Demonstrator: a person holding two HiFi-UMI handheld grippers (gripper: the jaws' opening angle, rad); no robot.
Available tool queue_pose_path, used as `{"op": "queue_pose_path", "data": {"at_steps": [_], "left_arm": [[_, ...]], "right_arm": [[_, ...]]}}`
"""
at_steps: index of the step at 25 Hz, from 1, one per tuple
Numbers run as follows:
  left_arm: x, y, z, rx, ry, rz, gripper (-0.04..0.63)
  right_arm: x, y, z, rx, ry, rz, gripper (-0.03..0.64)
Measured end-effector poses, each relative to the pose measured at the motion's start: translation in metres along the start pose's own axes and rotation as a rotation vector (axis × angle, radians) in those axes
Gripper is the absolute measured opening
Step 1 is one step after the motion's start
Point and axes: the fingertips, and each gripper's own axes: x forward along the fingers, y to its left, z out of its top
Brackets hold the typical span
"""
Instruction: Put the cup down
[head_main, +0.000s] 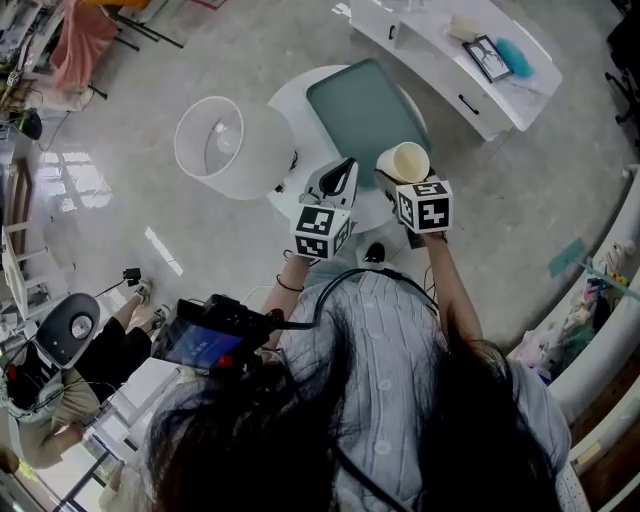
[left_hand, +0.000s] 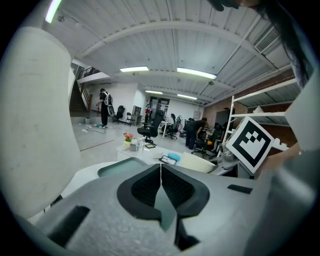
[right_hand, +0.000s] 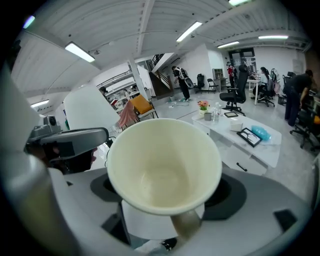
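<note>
Gripping cup (right_hand: 164, 167) in right hand-held gripper (head_main: 393, 182), raised over desk (head_main: 290, 108); holding left hand-held gripper (left_hand: 161, 186) closed on nothing; placing not yet done; lowering and releasing remaining.

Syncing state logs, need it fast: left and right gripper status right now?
Left gripper: shut, nothing between its jaws.
Right gripper: shut on the cup, mouth toward its camera.

In head view, cup (head_main: 404, 161) bottom hidden behind marker cube of right gripper (head_main: 398, 181). Near edge of round table (head_main: 292, 100) hidden under left gripper (head_main: 338, 184). Framed picture (head_main: 487, 57) on desk (head_main: 505, 102) too small to read.
</note>
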Motion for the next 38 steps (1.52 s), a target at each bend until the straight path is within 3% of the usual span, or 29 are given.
{"op": "queue_pose_path", "data": {"at_steps": [22,38], "left_arm": [[0.095,0.052,0.000,-0.041,0.082,-0.062,0.018],[0.097,0.062,-0.008,-0.050,0.100,-0.062,0.018]], "right_arm": [[0.148,-0.070,0.046,-0.112,0.121,-0.052,0.407],[0.177,-0.083,0.046,-0.285,0.175,-0.169,0.407]]}}
